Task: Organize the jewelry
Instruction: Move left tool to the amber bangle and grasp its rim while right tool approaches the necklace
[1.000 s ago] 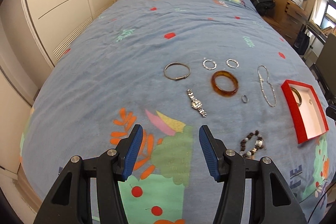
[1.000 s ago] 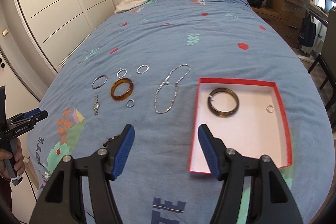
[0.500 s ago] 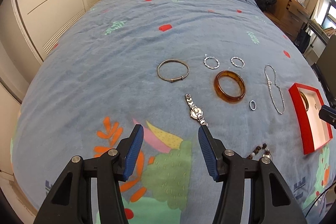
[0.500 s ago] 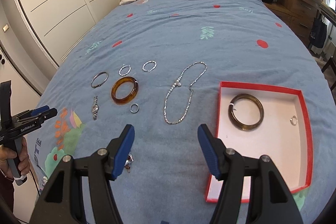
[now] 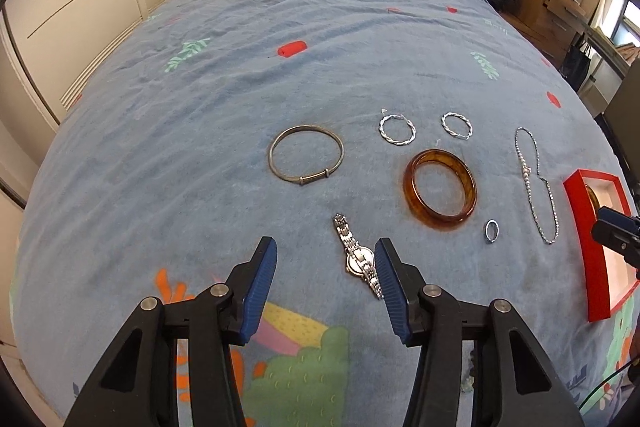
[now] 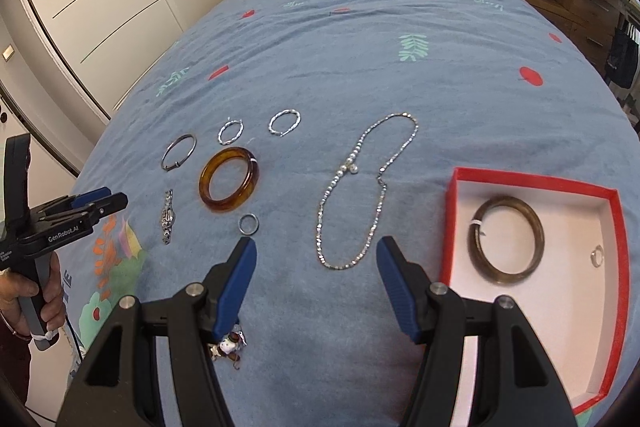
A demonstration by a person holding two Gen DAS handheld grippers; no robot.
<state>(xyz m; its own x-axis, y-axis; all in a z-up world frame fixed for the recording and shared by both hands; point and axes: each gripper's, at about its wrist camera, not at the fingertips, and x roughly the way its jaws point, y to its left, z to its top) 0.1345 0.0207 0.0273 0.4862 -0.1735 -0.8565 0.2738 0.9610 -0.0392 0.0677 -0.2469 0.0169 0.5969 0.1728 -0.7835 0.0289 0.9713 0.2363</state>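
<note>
The left claw point(image 5: 324, 263) hangs over the bed point(image 5: 200, 147), its jaws just narrowing yet released, with the watch point(image 5: 357, 259) lying beside its right finger. The right claw point(image 6: 316, 261) gapes empty above the necklace point(image 6: 360, 195), beside the red box point(image 6: 456, 223) holding a bangle point(image 6: 506, 241).

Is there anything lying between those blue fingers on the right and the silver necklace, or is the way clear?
Nothing visible blocks it. The right gripper hangs open with only bare blue bedspread between it and the silver necklace. The red box sits off to one side.
</note>
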